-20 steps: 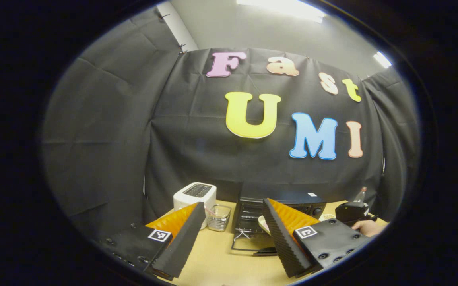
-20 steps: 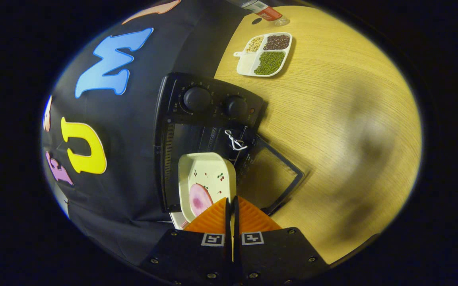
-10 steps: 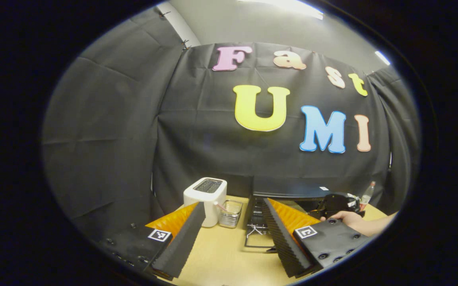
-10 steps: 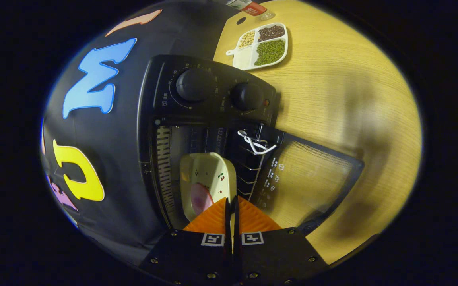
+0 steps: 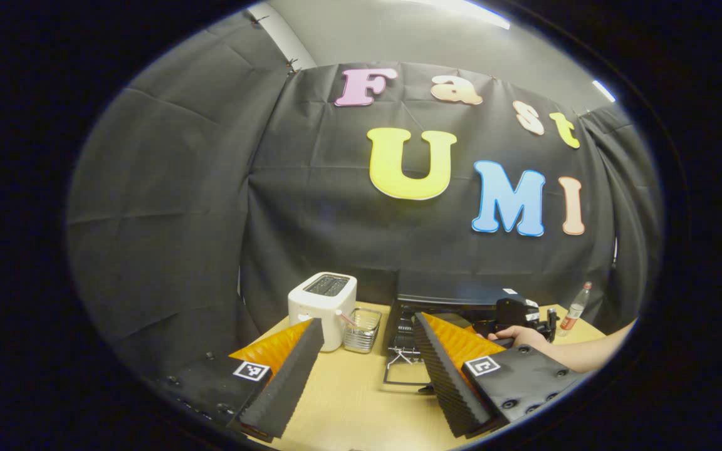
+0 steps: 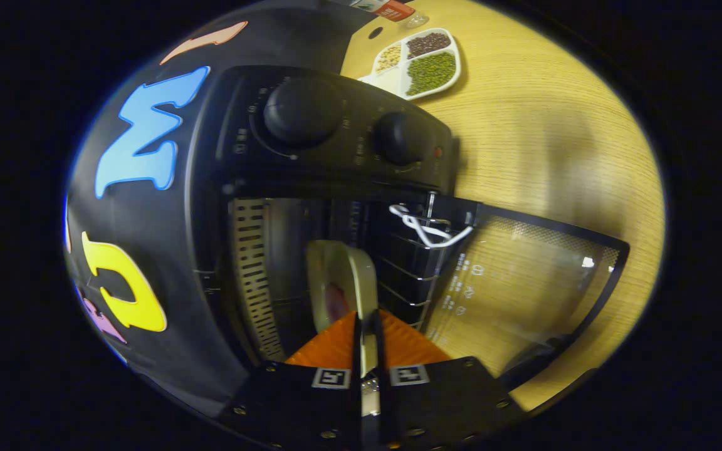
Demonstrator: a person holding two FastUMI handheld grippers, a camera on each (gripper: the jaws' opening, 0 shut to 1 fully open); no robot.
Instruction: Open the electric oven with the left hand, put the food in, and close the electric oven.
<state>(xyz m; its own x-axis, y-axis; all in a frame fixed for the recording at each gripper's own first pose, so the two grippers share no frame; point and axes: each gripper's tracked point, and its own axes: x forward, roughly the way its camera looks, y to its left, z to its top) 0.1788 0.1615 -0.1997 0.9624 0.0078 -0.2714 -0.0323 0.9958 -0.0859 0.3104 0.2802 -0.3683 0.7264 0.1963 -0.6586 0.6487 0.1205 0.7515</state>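
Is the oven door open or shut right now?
Open. In the right gripper view the oven door is swung down flat toward the table, and the plate is passing into the cavity.

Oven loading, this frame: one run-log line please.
oven: door open | right gripper: shut on plate, entering the oven | left gripper: open, idle

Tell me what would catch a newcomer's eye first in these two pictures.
In the right gripper view, the black electric oven with its glass door dropped open onto the wooden table, and the right gripper, jaws shut on the rim of a pale dish of food, at the oven's mouth. Behind the oven sits a divided tray of beans. In the left gripper view, the left gripper hangs open above the table, a white toaster beyond it.
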